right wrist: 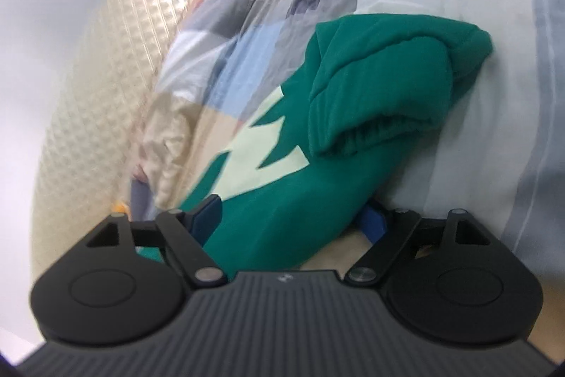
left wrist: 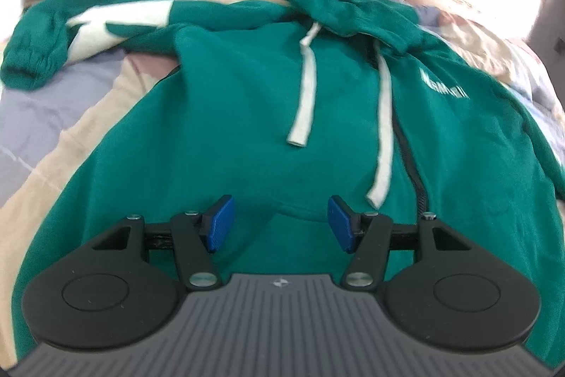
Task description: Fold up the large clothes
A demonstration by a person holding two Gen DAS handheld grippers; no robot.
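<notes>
Left wrist view: green hoodie [left wrist: 229,136] flat on patchwork quilt [left wrist: 70,115], white drawstrings [left wrist: 303,87] down chest, white chest lettering [left wrist: 445,87] too blurred to read; left gripper [left wrist: 280,223] hovers over hem, jaws apart, nothing between, bare quilt at left

Right wrist view: sleeve [right wrist: 370,87] with white patch [right wrist: 254,158] runs between right gripper [right wrist: 289,223] pads, jaws wide, no pinch; folded cuff [right wrist: 356,136] near quilt edge, pale headboard [right wrist: 99,87] left

My left camera looks down close over the green fleece hoodie [left wrist: 247,129]; my right, nearer, shares its sleeve [right wrist: 370,87].
</notes>
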